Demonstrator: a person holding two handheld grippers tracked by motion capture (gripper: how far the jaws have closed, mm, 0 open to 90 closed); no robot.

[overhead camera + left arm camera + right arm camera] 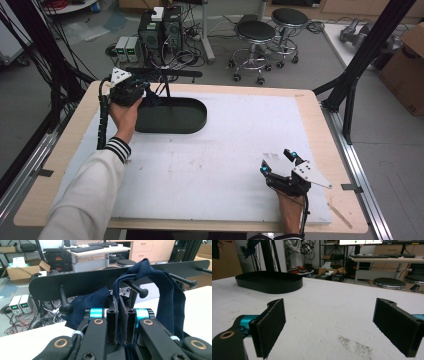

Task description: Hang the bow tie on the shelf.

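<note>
A navy cloth point(160, 292) hangs over a black peg point(140, 290) of a coat-rack bar point(82, 282). In the left gripper view, my left gripper point(119, 315) is shut on a fold of this cloth just below the peg. From above, the left gripper point(144, 91) sits at the far left of the table, over the rack's black oval base point(172, 117). My right gripper point(276, 162) rests near the table's front right with its jaws wide apart. Nothing lies between its pads point(270, 322) in the right gripper view, where the gripper point(329, 315) hovers just over the white mat.
A white mat point(215, 155) covers most of the wooden table. The rack's bar carries more pegs point(65, 307) to either side of the cloth. Behind the table stand stools point(255, 35), power supplies point(128, 47) and cables. Black frame posts point(360, 60) rise at the right.
</note>
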